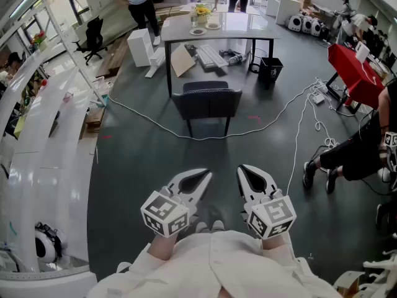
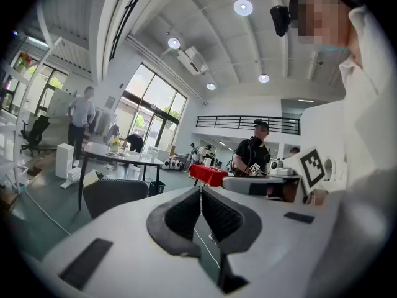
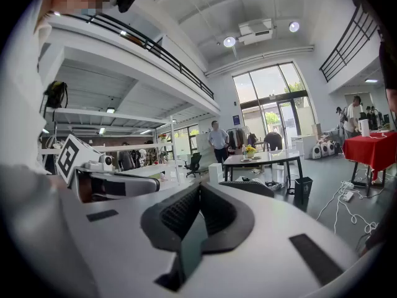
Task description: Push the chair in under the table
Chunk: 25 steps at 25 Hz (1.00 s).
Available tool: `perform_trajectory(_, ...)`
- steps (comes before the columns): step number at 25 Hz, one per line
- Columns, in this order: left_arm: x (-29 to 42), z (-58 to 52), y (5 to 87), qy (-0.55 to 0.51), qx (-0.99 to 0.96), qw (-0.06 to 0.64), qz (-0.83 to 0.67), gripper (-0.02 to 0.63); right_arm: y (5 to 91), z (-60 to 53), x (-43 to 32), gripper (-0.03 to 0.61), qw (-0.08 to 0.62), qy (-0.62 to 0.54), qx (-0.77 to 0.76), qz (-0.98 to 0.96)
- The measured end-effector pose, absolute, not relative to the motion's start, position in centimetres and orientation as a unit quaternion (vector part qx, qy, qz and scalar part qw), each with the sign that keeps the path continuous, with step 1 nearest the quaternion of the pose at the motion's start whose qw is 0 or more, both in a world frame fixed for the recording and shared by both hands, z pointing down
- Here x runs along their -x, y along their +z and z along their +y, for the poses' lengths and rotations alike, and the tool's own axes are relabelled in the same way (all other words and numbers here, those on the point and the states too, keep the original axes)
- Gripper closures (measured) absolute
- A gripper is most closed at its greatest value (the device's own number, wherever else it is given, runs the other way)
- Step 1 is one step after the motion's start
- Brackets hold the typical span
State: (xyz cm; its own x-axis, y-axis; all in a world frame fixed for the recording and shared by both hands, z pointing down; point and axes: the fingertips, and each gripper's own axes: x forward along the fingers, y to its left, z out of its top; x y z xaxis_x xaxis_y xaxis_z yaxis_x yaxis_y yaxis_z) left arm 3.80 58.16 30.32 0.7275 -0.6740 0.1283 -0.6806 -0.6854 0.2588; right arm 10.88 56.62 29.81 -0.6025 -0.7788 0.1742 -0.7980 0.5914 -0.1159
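Grey floor [image 1: 142, 166] carries a dark chair [image 1: 208, 101] before the table [image 1: 248, 25].

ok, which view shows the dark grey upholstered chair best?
Head view: the whole dark grey upholstered chair, backrest and legs, stands on the near side of the black-legged table. Left gripper view shows only its backrest; right gripper view only a sliver of the backrest top.

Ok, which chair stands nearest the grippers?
The dark upholstered armchair straight ahead, before the table; the black office chair sits far off at upper left.
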Motion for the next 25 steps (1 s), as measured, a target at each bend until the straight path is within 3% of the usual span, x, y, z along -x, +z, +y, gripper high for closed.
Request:
perform_trajectory(13,-4.9,57.8,30.9,0.018,-0.918,0.147,-0.368,0.595,30.7,56.2,-11.7,0.548,0.063,0.099,-0.441,-0.890)
perform_trajectory(18,-5.3,57.4,30.8,0.013,-0.917,0.151,-0.368,0.595,30.0,55.8,-12.2,0.546,0.022,0.117,-0.435,-0.893)
perform_trajectory(25,-6.6,56.6,31.0,0.002,-0.916,0.150,-0.372,0.595,31.4,55.5,-12.6,0.546,0.046,0.118,-0.414,-0.901)
